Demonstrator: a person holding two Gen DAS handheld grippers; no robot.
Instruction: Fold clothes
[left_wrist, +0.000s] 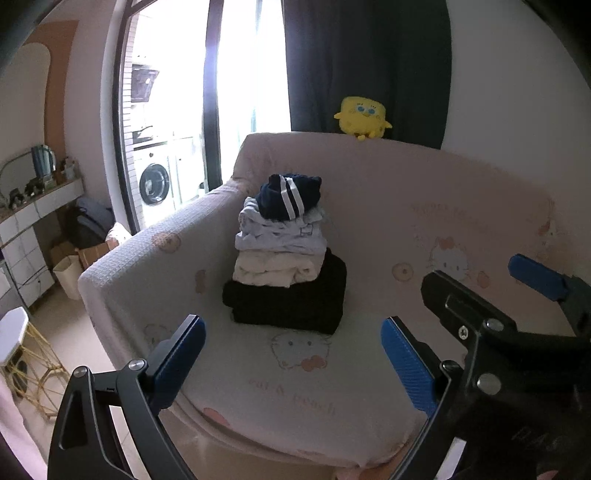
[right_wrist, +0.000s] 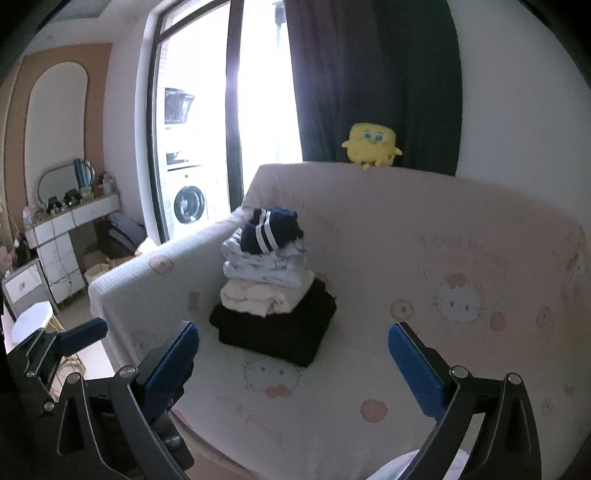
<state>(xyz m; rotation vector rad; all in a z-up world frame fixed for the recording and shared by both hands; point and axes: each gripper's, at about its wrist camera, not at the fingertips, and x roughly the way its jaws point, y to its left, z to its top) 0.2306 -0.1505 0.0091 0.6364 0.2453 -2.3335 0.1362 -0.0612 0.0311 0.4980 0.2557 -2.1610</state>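
A stack of folded clothes (left_wrist: 286, 258) sits on the sofa seat near the left armrest: a black garment at the bottom, cream and pale blue ones above, a navy piece with white stripes (left_wrist: 290, 197) on top. It also shows in the right wrist view (right_wrist: 273, 288). My left gripper (left_wrist: 291, 358) is open and empty, held in front of the stack. My right gripper (right_wrist: 293, 362) is open and empty, also short of the stack. The right gripper shows at the right edge of the left wrist view (left_wrist: 476, 291).
The sofa (left_wrist: 443, 236) has a pink cartoon-cat cover. A yellow plush toy (left_wrist: 363, 118) sits on its backrest. A dark curtain (left_wrist: 365, 62) and glass door stand behind. A dresser (left_wrist: 33, 210), a stool (left_wrist: 14, 332) and boxes are at the left.
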